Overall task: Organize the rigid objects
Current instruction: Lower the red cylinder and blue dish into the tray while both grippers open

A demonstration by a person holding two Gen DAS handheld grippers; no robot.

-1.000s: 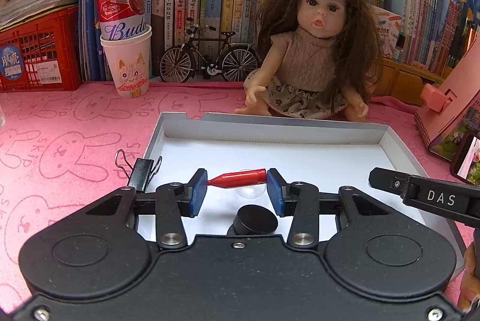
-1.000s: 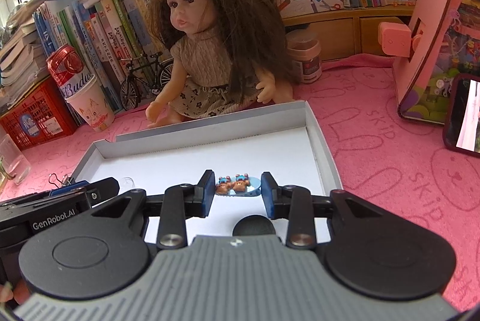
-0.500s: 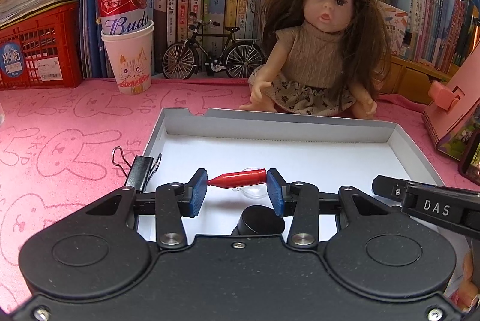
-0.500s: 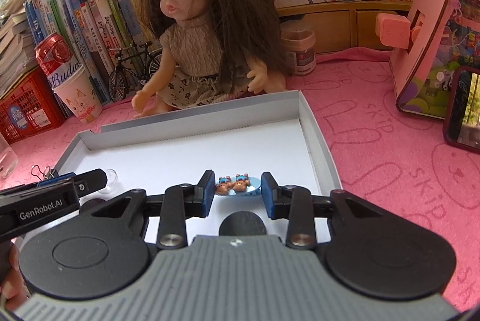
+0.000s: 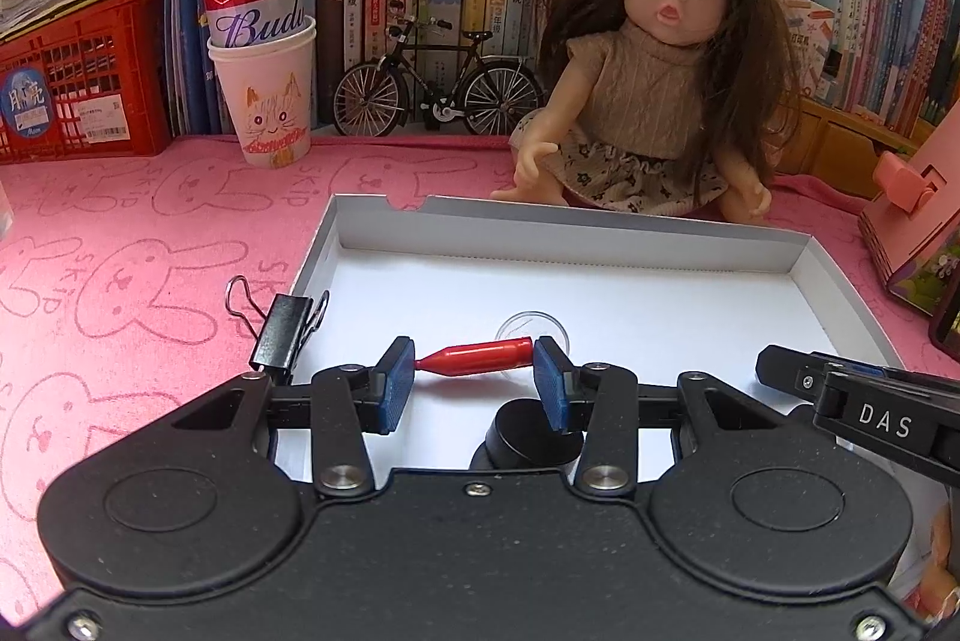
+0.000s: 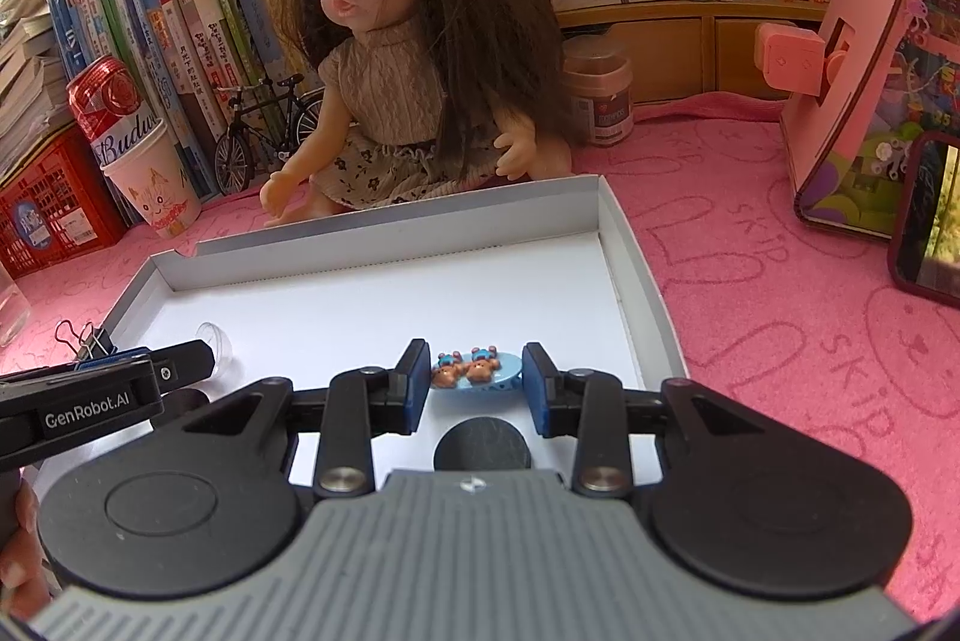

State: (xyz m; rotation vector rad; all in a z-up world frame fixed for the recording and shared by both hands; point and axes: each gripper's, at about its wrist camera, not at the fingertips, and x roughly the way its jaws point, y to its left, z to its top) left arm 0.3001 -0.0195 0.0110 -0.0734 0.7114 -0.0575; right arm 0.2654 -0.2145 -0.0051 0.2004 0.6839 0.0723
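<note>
My left gripper [image 5: 474, 365] is shut on a red bullet-shaped piece [image 5: 474, 358], held crosswise between its blue pads over the white shallow box [image 5: 564, 227]. A clear round cap [image 5: 533, 330] lies in the box just behind it, and a black round puck [image 5: 528, 434] sits below the jaws. In the right wrist view my right gripper [image 6: 477, 371] is shut on a blue oval charm with two small bears [image 6: 477, 370], above the box [image 6: 384, 245] near its right wall. Another black puck [image 6: 483, 442] lies under it.
A black binder clip [image 5: 282, 332] grips the box's left wall. Behind the box sits a doll [image 5: 654, 89], with a model bicycle [image 5: 438, 83], a paper cup holding a red can [image 5: 267, 95], a red crate [image 5: 78, 77] and books. A pink stand [image 6: 864, 41] and a phone [image 6: 927, 215] are right.
Both views have tilted slightly, so the doll and shelf sit lower in the picture. Each gripper keeps its hold on its piece over the box.
</note>
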